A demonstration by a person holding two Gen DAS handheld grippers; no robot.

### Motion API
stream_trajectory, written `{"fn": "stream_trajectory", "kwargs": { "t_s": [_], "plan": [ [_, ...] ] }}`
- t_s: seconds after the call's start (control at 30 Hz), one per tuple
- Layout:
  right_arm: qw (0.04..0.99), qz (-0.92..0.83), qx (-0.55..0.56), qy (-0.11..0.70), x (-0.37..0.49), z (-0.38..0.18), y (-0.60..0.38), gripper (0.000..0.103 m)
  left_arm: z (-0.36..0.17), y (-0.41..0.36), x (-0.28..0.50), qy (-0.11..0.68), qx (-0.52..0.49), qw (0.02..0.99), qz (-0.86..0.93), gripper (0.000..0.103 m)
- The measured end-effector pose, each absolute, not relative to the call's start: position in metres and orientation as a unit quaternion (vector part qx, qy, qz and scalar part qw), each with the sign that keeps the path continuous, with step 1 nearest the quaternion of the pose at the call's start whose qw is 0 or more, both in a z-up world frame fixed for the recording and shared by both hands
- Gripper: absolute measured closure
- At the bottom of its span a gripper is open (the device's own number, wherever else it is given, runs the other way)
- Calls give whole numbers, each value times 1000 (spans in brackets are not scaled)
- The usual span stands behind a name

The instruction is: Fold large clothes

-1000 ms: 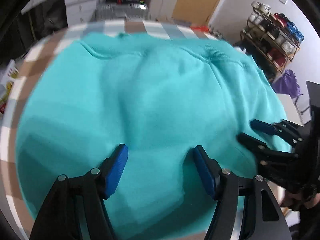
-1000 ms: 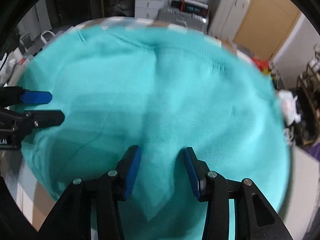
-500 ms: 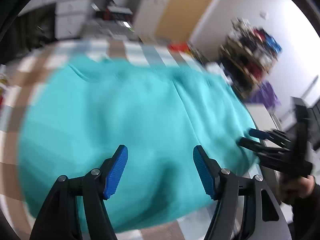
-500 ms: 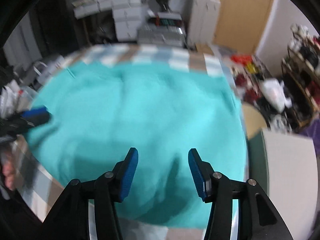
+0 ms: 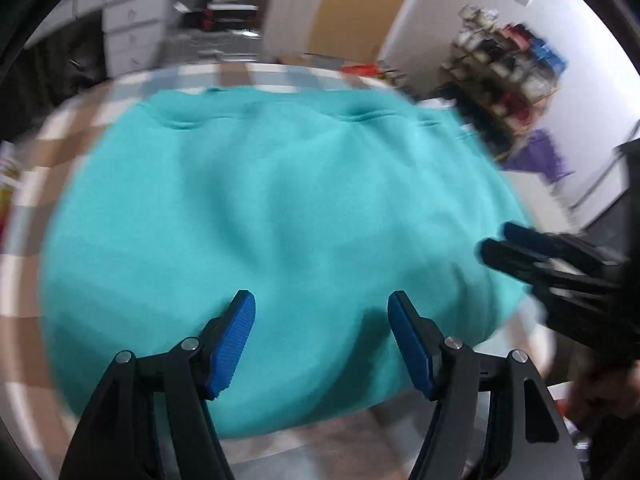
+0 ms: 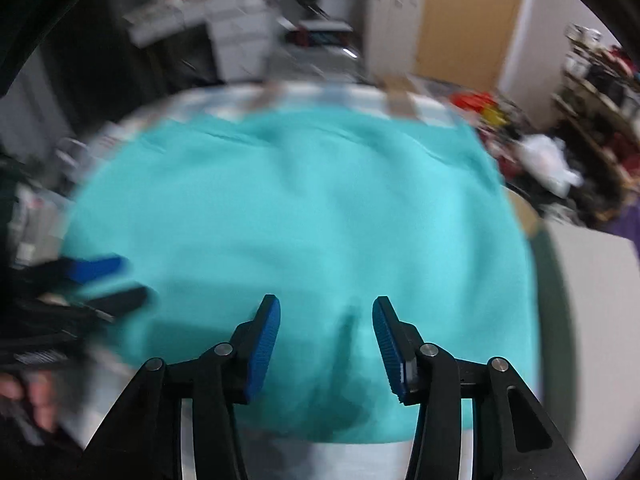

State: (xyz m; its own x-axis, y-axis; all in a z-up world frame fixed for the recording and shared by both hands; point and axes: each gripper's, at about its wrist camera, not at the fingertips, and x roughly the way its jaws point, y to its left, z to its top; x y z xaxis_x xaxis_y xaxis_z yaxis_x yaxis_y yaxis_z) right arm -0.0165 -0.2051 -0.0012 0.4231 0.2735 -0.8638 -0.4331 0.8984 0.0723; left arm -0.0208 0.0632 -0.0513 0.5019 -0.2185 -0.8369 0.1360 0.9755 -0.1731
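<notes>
A large turquoise sweatshirt (image 5: 280, 208) lies folded into a broad block on a checked tablecloth (image 5: 72, 128); it also shows in the right wrist view (image 6: 320, 216). My left gripper (image 5: 320, 320) is open and empty, held above the garment's near edge. My right gripper (image 6: 326, 328) is open and empty above the near edge too. The right gripper also shows at the right of the left wrist view (image 5: 508, 244). The left gripper shows blurred at the left of the right wrist view (image 6: 112, 280).
White drawer units (image 5: 132, 32) and a wooden door (image 5: 352, 8) stand behind the table. A cluttered shelf rack (image 5: 508, 64) is at the right. A white surface (image 6: 592, 280) lies to the right of the table.
Both grippers have pulled back and up from the sweatshirt, so more of the table and room shows. Both stay open. The garment has not visibly moved.
</notes>
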Motion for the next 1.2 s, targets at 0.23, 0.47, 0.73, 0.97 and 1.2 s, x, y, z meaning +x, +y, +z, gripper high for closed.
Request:
{"fn": "stream_trajectory", "kwargs": {
  "t_s": [0.23, 0.47, 0.73, 0.97, 1.2],
  "plan": [
    [840, 216, -105, 486, -39, -46, -151, 50, -80, 93, -14, 508, -90, 847, -131, 34],
    [866, 220, 5, 448, -46, -31, -191, 51, -44, 117, -37, 470, -118, 868, -110, 35],
    [875, 168, 52, 450, -33, -33, -225, 41, -69, 128, -26, 504, -116, 847, -119, 35],
    [852, 186, 117, 475, -35, -40, -251, 40, -25, 153, -52, 438, -137, 888, -41, 34],
    [839, 180, 159, 487, -30, -44, -273, 38, -91, 154, -23, 515, -124, 848, -14, 34]
  ]
}}
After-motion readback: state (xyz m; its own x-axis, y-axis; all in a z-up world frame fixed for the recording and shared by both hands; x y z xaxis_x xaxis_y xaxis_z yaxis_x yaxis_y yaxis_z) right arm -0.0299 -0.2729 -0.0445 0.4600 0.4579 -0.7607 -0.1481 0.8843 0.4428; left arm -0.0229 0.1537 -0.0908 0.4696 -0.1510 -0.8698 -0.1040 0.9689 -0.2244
